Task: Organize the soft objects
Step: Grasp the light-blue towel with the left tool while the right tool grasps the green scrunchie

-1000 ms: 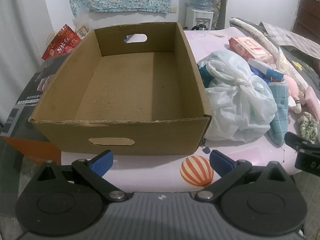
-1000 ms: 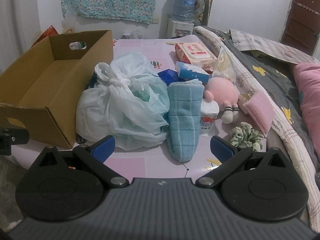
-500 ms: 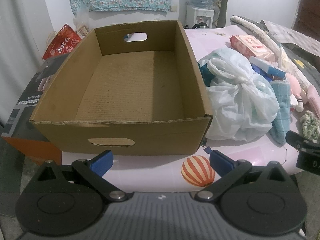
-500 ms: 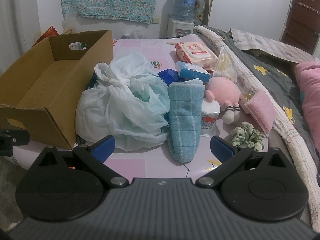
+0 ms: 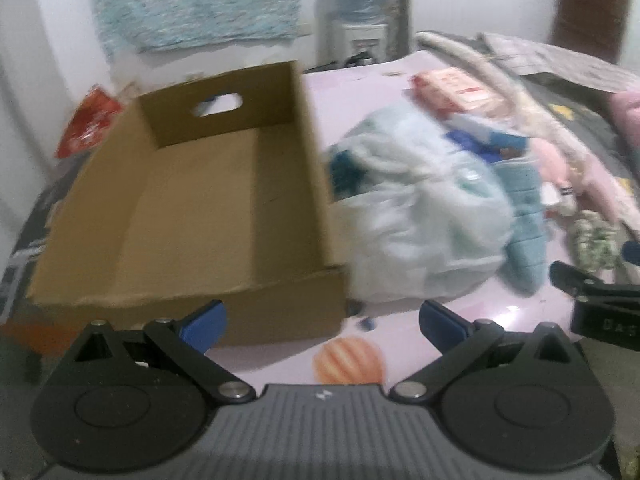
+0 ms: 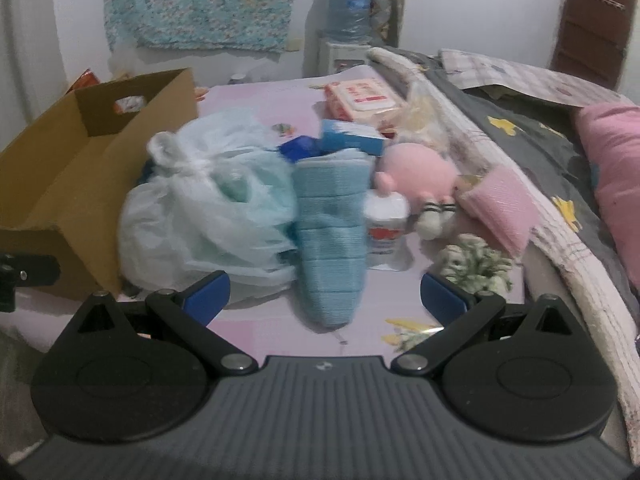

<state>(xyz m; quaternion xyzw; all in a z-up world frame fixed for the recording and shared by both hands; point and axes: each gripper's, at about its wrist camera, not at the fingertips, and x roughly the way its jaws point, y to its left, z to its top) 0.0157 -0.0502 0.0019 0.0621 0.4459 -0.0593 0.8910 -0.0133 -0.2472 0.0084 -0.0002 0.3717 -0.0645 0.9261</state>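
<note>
On the pink counter (image 6: 256,332), just right of the cardboard box (image 5: 208,208), the soft things lay heaped: a knotted plastic bag (image 6: 208,208) against the box wall, a folded blue towel (image 6: 332,240) touching its right side, a pink plush toy (image 6: 420,172) behind a small white bottle (image 6: 386,224), a pink sponge (image 6: 500,208) and a green-and-white scrunchie (image 6: 472,268) nearer the bed (image 6: 540,140). Nothing was in the box yet, so sorting seemed only at its start. The right tongs (image 6: 324,296) stood apart and empty, aimed squarely at the towel, which looked like the first pick. The left tongs (image 5: 320,320) were also apart and empty, near the box's front right corner; that view was blurred. The next move probably called for pushing the right tongs forward until both fingers straddled the towel's near end, then closing gently, since it would sag when lifted.
</note>
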